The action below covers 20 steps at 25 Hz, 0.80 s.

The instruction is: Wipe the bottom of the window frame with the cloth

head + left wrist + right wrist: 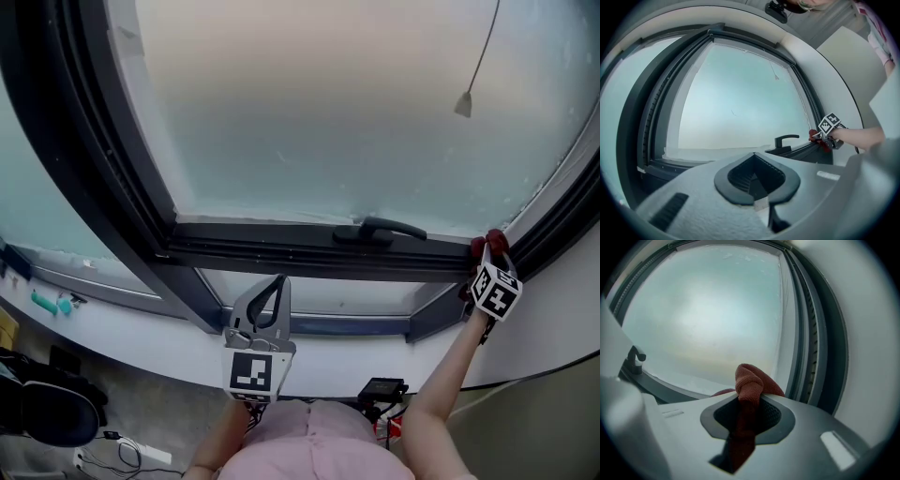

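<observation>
Jaws of our right gripper [749,401] pinch the red cloth [750,380] at the right end of the bottom of the window frame [281,247]. Our left gripper [761,199] is closed, holding nothing. We should press down and slide left, past the handle [386,229].

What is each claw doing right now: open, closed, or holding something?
Left claw: closed, holding nothing.
Right claw: closed on the rust-red knitted cloth.
</observation>
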### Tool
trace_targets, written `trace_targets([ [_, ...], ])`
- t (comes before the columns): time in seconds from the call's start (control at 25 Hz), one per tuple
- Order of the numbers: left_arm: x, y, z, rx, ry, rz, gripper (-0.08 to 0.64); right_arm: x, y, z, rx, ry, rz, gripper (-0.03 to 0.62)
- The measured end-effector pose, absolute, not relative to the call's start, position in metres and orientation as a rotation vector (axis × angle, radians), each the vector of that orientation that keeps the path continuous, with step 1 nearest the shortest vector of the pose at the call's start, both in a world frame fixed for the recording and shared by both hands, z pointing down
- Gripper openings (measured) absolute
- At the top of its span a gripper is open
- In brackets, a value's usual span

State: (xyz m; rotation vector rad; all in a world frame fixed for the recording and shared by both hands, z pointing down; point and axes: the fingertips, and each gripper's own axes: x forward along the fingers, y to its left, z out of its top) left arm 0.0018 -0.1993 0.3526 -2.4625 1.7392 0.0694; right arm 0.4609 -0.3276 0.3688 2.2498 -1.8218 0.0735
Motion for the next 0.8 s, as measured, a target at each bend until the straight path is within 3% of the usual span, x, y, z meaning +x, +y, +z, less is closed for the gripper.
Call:
trace_targets([
  [0.48, 0.0, -0.21, 0.34, -2.433, 1.71, 0.118, 0.003, 0.49, -0.331, 0.367, 2.315, -1.704, 0.073, 0.078],
  [0.8, -0.006, -0.213, 0.338, -2.413, 1.7, 0.14, 0.003, 0.45, -0.304, 0.341, 2.347, -1.823, -0.076, 0.078],
])
